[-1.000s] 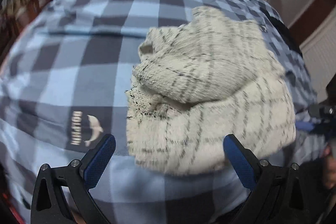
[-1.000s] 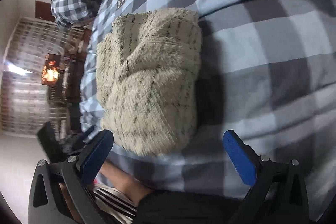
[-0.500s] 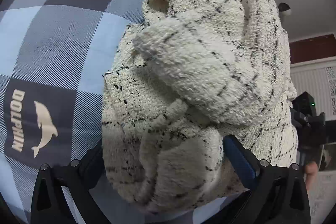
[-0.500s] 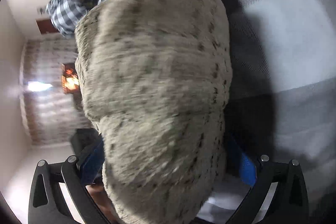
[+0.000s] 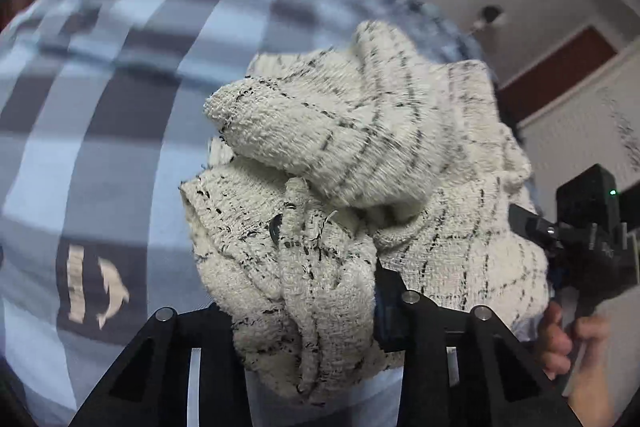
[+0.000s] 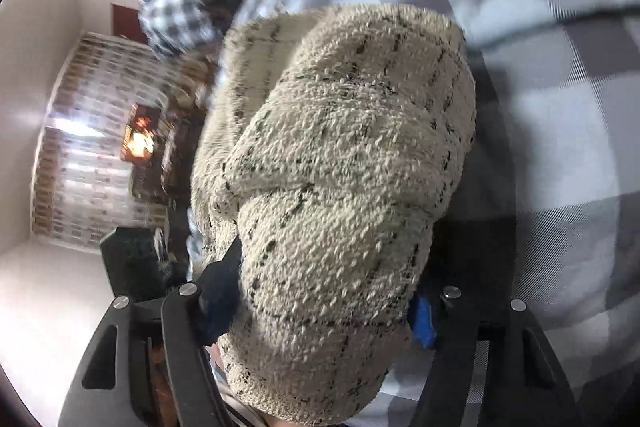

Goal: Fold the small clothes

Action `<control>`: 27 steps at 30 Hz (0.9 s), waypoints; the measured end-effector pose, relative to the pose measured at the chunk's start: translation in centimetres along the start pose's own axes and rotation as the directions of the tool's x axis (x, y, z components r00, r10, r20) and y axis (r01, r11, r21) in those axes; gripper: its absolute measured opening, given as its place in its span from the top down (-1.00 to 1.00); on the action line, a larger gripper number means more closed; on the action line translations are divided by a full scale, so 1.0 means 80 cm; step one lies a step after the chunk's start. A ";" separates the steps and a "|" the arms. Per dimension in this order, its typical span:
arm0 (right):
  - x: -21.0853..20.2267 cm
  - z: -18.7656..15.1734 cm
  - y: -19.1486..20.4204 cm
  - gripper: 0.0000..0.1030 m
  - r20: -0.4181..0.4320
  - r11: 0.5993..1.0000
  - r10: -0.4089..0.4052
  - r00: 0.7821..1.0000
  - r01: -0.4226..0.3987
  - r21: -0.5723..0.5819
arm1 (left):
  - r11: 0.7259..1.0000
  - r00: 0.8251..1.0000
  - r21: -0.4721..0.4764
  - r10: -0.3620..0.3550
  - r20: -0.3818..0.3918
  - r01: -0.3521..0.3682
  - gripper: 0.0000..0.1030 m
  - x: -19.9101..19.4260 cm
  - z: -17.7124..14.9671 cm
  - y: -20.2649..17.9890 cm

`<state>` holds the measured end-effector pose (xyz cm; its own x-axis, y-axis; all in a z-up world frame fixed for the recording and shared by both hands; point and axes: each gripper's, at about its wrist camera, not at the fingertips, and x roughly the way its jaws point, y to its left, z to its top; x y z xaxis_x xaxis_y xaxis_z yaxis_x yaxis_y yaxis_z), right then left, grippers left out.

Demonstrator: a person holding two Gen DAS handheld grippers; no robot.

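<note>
A folded cream knit garment (image 5: 360, 195) with thin black check lines is bunched thick and held up off the bed. My left gripper (image 5: 308, 311) is shut on its near left end; the cloth hides the fingertips. My right gripper (image 6: 324, 303) is shut on the garment's other end (image 6: 340, 163); a blue pad (image 6: 423, 319) shows at the cloth's right edge. The right gripper also shows in the left wrist view (image 5: 588, 239), at the garment's right side.
The blue and grey checked bedcover (image 5: 100, 115) lies under the garment, with a dolphin logo (image 5: 96, 287) at the near left. A checked cloth pile (image 6: 180, 7) sits at the bed's far end. A white wall and dark door (image 5: 560, 67) stand to the right.
Both grippers went from open and apart from the garment to closed on its two ends. The garment has come up off the bedcover.
</note>
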<state>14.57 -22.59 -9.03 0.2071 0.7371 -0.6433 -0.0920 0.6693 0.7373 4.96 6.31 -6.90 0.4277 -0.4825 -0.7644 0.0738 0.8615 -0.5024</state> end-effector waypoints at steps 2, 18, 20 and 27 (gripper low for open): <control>-0.023 0.003 0.009 -0.25 0.072 0.999 0.025 0.997 -0.023 -0.033 | 0.999 0.997 0.002 -0.052 0.056 0.052 0.35 -0.018 0.009 -0.012; 0.001 0.231 0.028 -0.24 0.207 0.988 0.013 0.978 0.019 -0.153 | 0.997 0.990 0.073 0.016 0.140 -0.027 0.35 0.083 0.286 -0.026; 0.018 0.241 0.011 -0.25 0.195 0.993 -0.006 0.981 0.029 -0.117 | 0.998 0.994 0.056 0.037 0.099 -0.043 0.35 0.128 0.305 -0.004; 0.086 0.250 -0.067 -0.44 0.147 0.997 -0.078 0.986 0.076 0.020 | 0.997 0.999 -0.069 0.043 0.028 -0.041 0.15 0.201 0.302 0.049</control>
<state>35.96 -22.96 -13.27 0.3546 0.6611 -0.6612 -0.0562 0.7210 0.6907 33.93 5.75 -11.39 0.4556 -0.4405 -0.7736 -0.0064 0.8674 -0.4976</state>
